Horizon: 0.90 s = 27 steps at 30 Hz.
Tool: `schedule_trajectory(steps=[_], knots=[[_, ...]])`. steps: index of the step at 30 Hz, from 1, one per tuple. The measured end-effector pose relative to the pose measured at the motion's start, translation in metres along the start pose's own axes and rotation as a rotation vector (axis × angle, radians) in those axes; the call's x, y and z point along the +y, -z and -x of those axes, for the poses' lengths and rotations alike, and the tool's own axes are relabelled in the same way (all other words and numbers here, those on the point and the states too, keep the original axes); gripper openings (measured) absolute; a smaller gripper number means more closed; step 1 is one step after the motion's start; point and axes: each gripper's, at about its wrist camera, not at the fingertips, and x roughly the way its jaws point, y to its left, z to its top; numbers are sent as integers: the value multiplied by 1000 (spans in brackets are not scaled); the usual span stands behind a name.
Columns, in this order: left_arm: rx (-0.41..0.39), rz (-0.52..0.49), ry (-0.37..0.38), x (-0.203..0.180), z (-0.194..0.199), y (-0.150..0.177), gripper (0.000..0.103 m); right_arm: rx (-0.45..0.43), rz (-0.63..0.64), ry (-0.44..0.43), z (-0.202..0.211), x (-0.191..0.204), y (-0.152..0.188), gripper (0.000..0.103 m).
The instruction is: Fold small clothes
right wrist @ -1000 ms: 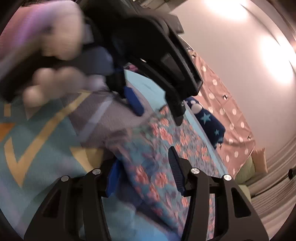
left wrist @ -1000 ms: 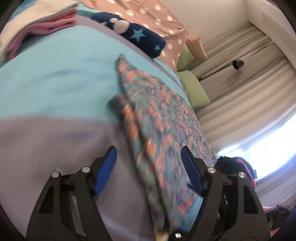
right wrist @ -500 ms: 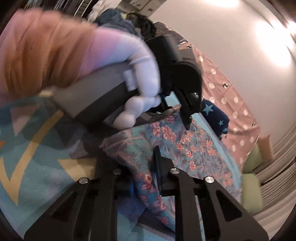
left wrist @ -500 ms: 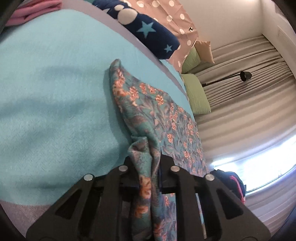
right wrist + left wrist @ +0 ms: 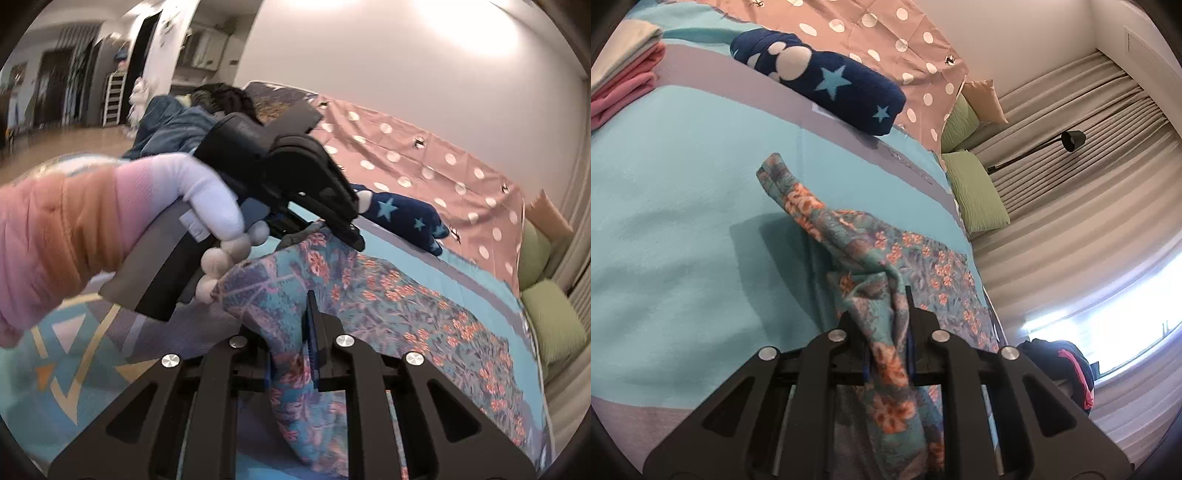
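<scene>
Left wrist view showed the floral garment [image 5: 923, 258] bunched between the blue pads of the left gripper [image 5: 888, 354], whose jaws had just closed on a gathered fold of it; the cloth rose off the turquoise blanket [image 5: 683, 229] toward the jaws, its far end still lying on the bed. Right wrist view showed the same fabric [image 5: 388, 295] pinched in the right gripper [image 5: 291, 358], also just closed, with the rest spread beyond it. A gloved hand [image 5: 177, 192] held the other gripper's handle just past that fold. Farther off lay a navy star-patterned roll [image 5: 827, 85], folded pink clothes [image 5: 624, 88] and green pillows [image 5: 979, 195].
</scene>
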Motion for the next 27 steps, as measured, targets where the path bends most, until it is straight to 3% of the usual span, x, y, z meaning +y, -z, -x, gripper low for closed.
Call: schedule_trajectory(steps=[14,27], knots=[[-15,-33,-68,-62,-29,-1,13,-34,-245,-49,29,-73,19,14],[8,-80,-135,-141,-113,9,13,-56,-525,-83,53,-171,71,13]])
